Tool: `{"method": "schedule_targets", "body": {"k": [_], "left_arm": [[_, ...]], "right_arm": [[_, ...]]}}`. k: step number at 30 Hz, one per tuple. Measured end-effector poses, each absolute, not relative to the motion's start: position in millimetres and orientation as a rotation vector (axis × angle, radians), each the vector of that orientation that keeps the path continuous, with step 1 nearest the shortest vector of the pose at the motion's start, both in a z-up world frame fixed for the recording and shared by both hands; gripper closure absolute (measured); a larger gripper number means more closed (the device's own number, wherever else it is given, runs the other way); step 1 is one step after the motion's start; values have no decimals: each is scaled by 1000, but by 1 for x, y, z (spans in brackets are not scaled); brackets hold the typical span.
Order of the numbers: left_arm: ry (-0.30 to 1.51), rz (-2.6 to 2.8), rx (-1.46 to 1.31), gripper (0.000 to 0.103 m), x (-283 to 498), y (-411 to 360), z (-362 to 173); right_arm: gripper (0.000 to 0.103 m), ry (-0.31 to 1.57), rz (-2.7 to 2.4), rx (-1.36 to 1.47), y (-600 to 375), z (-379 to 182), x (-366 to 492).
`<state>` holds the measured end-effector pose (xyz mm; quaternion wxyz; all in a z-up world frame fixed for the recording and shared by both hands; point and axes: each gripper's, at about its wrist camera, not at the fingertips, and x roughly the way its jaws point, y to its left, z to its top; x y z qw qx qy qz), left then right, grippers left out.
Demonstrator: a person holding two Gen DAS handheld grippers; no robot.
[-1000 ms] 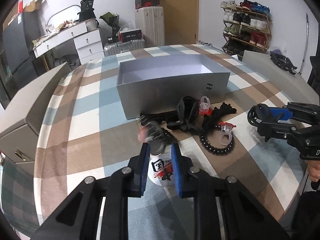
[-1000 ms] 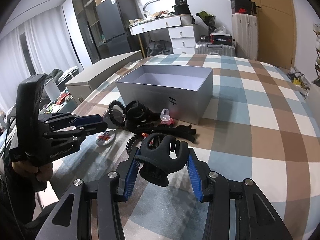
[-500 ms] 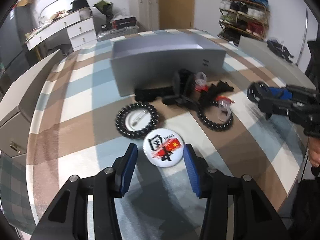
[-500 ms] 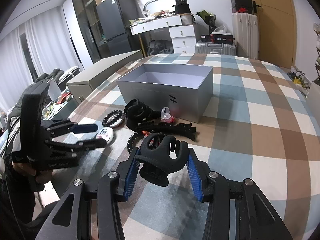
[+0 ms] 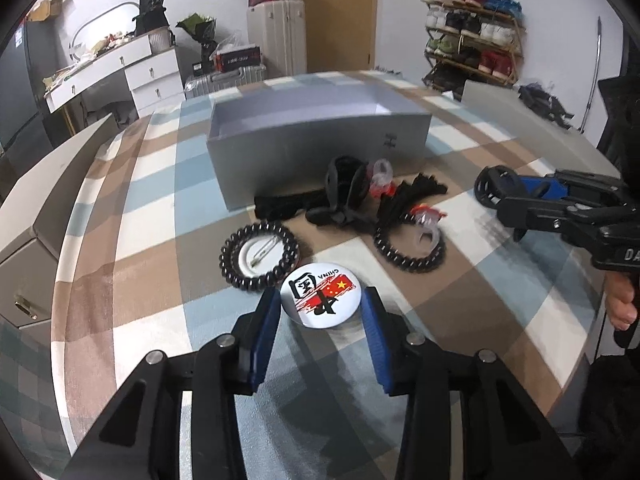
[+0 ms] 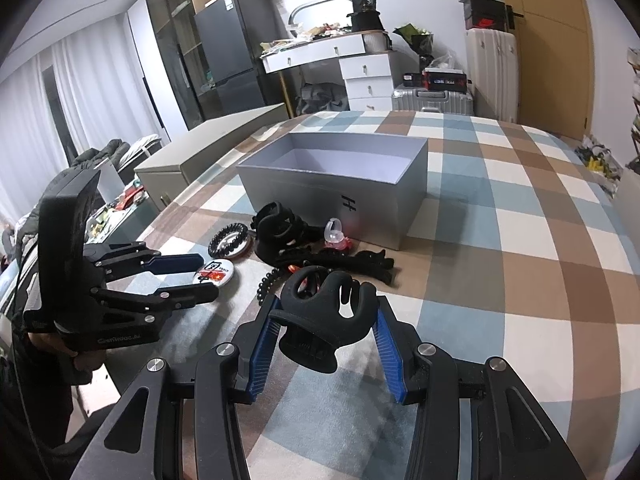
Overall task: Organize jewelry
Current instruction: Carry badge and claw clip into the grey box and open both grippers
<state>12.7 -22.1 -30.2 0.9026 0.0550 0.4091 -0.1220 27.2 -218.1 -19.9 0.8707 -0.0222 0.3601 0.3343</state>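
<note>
Left claw (image 5: 319,312): spread apart, straddling the round white printed pin badge (image 5: 319,295) on the checked bench (image 5: 144,248).
Right claw (image 6: 325,322): clamped on the black plastic hair clip (image 6: 326,312).
Grey open cardboard box (image 6: 340,182): beyond both claws.

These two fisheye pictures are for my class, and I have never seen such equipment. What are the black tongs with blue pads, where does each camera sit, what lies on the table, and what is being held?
A person holds a two-finger gripper in each hand; a camera on each looks forward along its fingers. In the left view, the left gripper is open around a round badge lying on the checked table. In the right view, the right gripper is shut on a black hair claw. Near the open grey box lie two bead bracelets, one ringing a face-down badge, plus further black clips.
</note>
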Motion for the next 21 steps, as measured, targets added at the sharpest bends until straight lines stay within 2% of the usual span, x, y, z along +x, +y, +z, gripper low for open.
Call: {"method": "schedule_targets", "body": {"k": [21], "left_arm": [[629, -181, 0, 68, 22, -5, 13]], "right_arm": [[58, 614, 689, 38, -226, 20, 44]]}}
